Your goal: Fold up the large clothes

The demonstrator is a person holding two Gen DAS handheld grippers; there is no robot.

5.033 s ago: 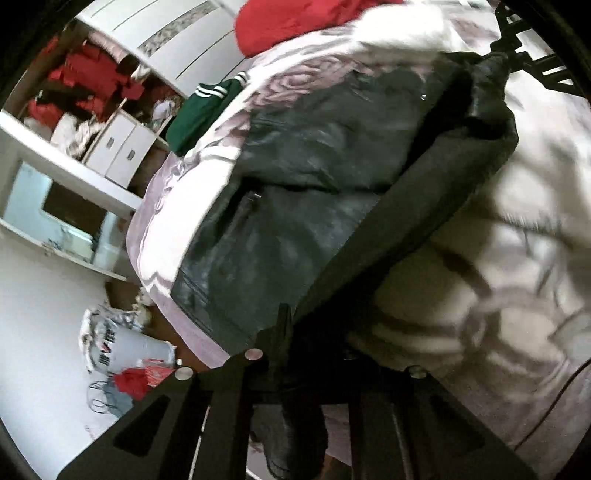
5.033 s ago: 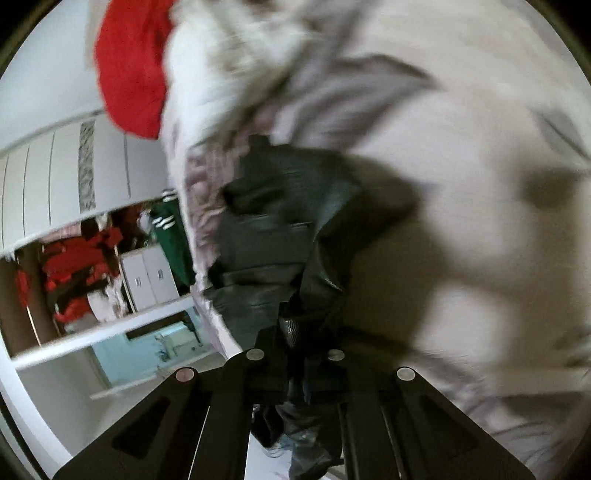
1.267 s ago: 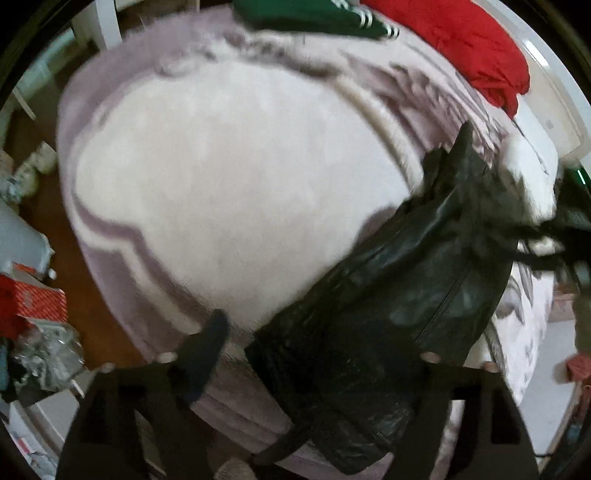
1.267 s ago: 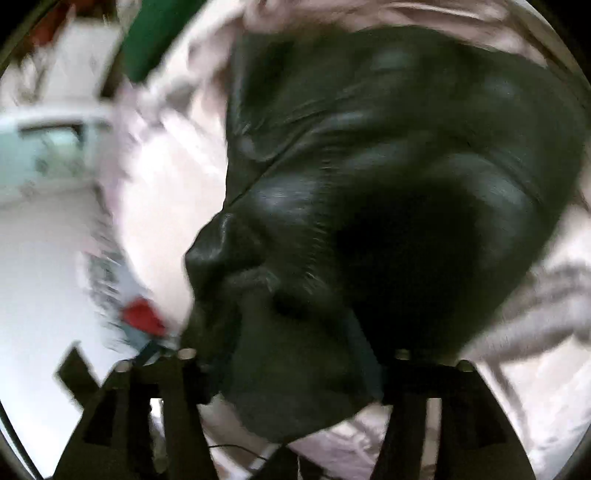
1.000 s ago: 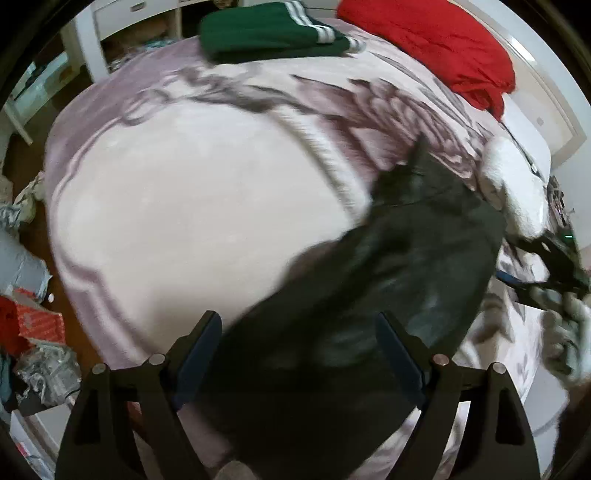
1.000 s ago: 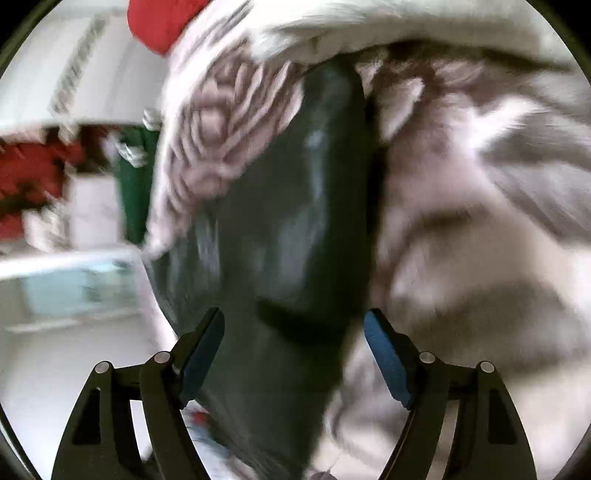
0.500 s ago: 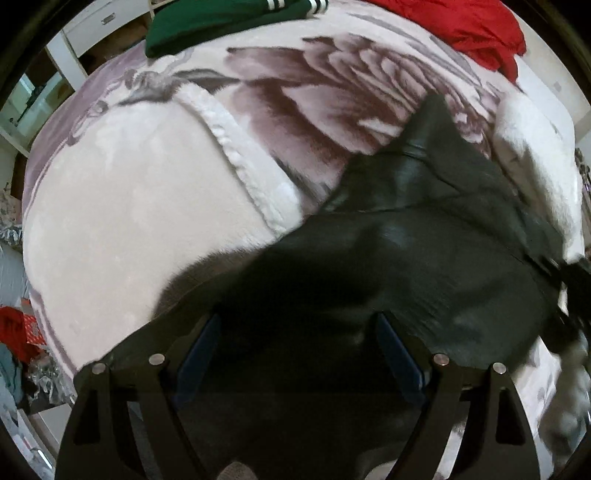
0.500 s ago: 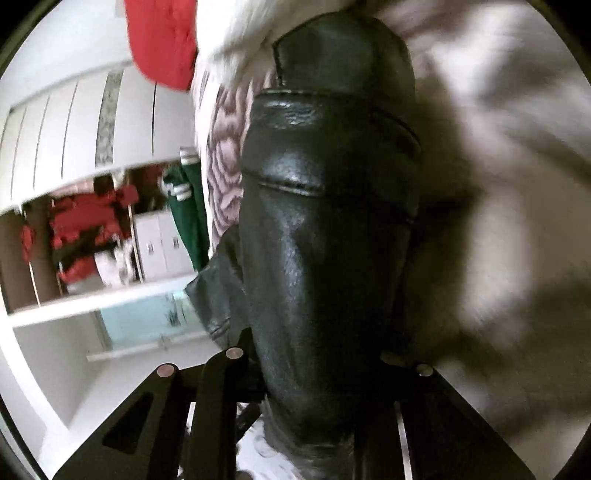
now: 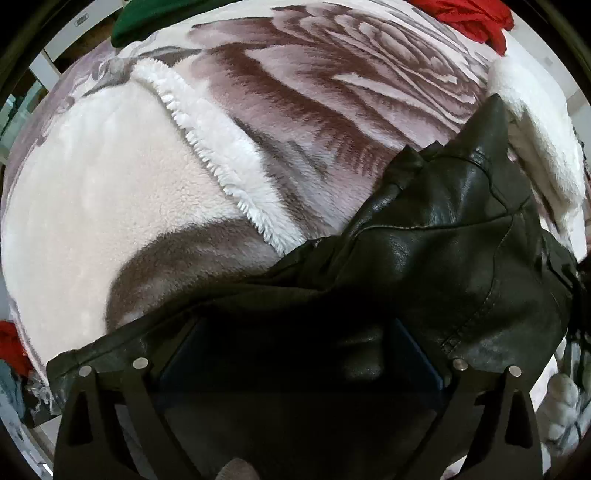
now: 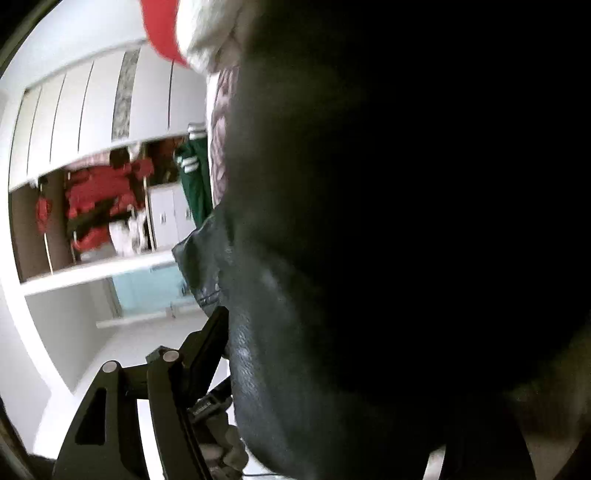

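Note:
A black leather jacket (image 9: 443,240) lies crumpled on a fleece blanket (image 9: 110,203) with a rose print. My left gripper (image 9: 299,350) points down just over the jacket's near part. Its jaws are opening and stand wide, with dark leather between the blue pads (image 9: 417,350), which do not squeeze it. In the right wrist view the jacket (image 10: 332,221) fills most of the picture, close to the lens. My right gripper (image 10: 295,325) is opening too; its left finger (image 10: 210,332) stands beside the leather, and its right finger is hidden.
A green striped garment (image 9: 147,14) and a red one (image 9: 465,14) lie at the blanket's far side. A pale gloved hand (image 9: 561,398) shows at the right edge. White wardrobe doors (image 10: 92,110) and hanging red clothes (image 10: 99,195) stand beyond the bed.
The jacket went from hanging to lying on the blanket, and my left gripper came down close over it. My right gripper, shut on a fold half a second ago, has spread its jaws.

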